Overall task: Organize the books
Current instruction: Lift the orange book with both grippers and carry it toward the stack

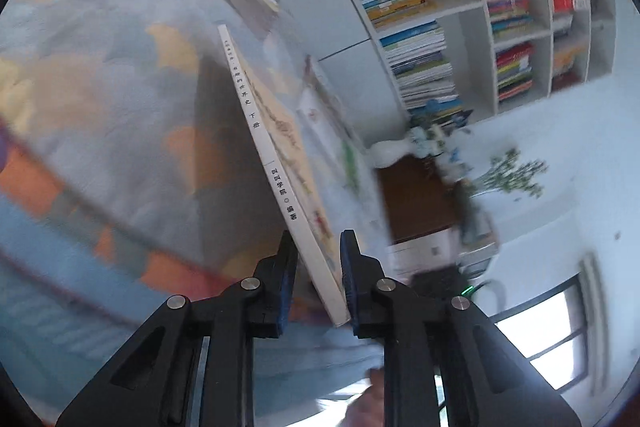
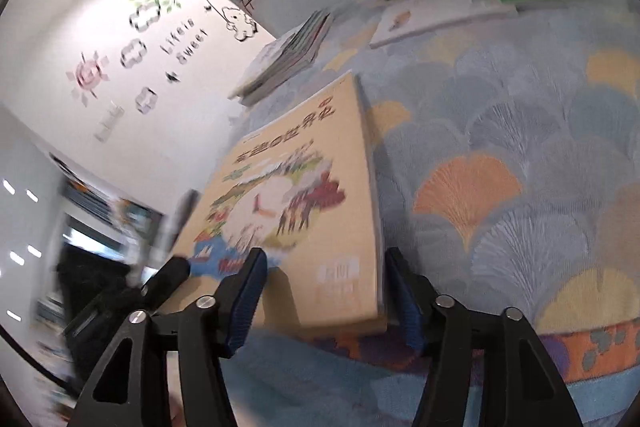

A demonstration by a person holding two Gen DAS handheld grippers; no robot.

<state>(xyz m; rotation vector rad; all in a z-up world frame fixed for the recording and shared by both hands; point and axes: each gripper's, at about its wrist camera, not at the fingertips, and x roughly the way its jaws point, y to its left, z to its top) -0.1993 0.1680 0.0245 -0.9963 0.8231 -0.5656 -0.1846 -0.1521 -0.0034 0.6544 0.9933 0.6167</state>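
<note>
Two hand-held grippers, one thin tan picture book (image 1: 280, 163) with white spine. Left hand-held gripper (image 1: 316, 279) clamped on book's near corner, book up on edge above flowery blue bedspread (image 2: 520, 147). Long side runs straight away from left fingers. Right hand-held gripper (image 2: 324, 291) released, jaws wide, book's near edge between them, pads not pressing. Left is nearer. White bookshelf (image 1: 472, 3) far ahead.

A thin tan book (image 1: 276, 155) with a white spine printed in black characters stands on edge, its illustrated cover (image 2: 296, 195) tilted, running from 6 o'clock up toward 12 in the left wrist view. A small stack of books (image 2: 288, 55) lies flat at 11 o'clock beyond it; more flat books (image 2: 444, 15) lie at 1 o'clock.
</note>
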